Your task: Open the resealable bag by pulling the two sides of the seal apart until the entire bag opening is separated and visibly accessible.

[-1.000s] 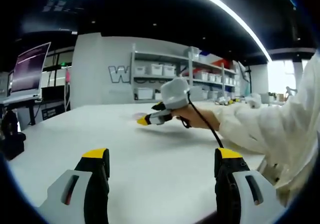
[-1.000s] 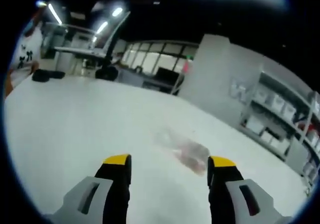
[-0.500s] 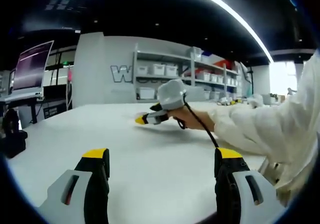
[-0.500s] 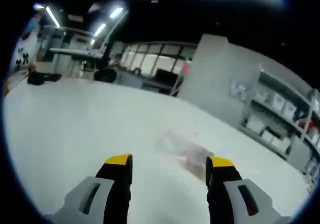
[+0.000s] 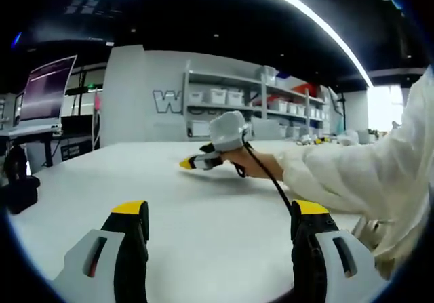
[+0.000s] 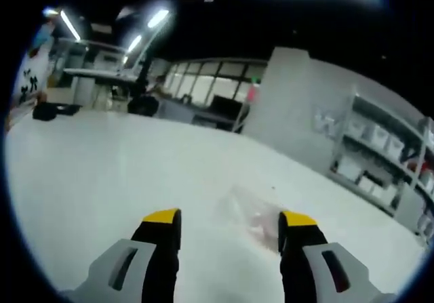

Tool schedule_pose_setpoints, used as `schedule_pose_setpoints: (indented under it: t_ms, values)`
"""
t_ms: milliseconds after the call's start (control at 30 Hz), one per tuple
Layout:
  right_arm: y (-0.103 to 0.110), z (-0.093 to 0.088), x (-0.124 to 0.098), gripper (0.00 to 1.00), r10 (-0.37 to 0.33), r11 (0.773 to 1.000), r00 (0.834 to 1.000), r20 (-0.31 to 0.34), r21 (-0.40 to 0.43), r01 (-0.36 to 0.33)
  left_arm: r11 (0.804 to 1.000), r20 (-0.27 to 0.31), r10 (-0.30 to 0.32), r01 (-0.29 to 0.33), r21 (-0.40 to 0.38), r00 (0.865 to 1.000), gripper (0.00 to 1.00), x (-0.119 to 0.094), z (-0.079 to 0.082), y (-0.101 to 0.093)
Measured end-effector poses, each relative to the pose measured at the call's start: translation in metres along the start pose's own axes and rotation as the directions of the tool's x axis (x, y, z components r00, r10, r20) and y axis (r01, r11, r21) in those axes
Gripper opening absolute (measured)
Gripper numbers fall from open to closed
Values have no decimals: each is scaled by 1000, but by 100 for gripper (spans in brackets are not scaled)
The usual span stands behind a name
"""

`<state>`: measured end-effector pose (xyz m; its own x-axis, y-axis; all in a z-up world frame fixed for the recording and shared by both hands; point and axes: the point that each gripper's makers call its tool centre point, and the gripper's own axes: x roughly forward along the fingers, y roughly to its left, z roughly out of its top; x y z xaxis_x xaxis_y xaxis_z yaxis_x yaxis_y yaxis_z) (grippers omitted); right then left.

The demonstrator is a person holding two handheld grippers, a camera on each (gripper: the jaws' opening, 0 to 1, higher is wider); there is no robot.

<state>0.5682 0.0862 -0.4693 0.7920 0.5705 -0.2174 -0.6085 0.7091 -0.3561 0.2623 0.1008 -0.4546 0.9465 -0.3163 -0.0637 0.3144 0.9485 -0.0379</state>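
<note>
Lab or workshop — big white desk (image 5: 203,208), metal shelving (image 5: 251,106) with white storage bins behind it, monitor (image 5: 46,89) off to the desk's side — ceiling strip lights (image 6: 146,28).

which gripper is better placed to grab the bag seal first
Right. Its open jaws already frame the clear resealable bag on the white table; the right gripper hangs just short of it. The left gripper is open over bare table.

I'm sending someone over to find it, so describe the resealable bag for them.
On the wide white table, look just beyond the open right gripper, between its yellow-tipped fingers. The resealable bag lies flat there, a clear film with a faint pinkish patch, nothing else beside it.
</note>
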Motion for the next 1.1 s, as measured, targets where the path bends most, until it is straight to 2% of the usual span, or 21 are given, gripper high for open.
schedule_pose_setpoints:
  t_ms: [433,867,1000,1100]
  values:
    - [-5,-3,14,53,-17,999,1000,-1,41,17,1000,7,15,-15,-12,1000,86,-2,0,7]
    - [-3,1,23,50,-15,1000,1000,-4,21,16,1000,13,11,-11,-25,1000,85,-3,2,9]
    - [-3,3,26,44,-24,999,1000,3,23,24,1000,15,4,-4,-27,1000,85,-3,3,7]
    - [-4,4,29,44,-27,999,1000,5,31,26,1000,18,3,-2,-28,1000,85,-3,4,7]
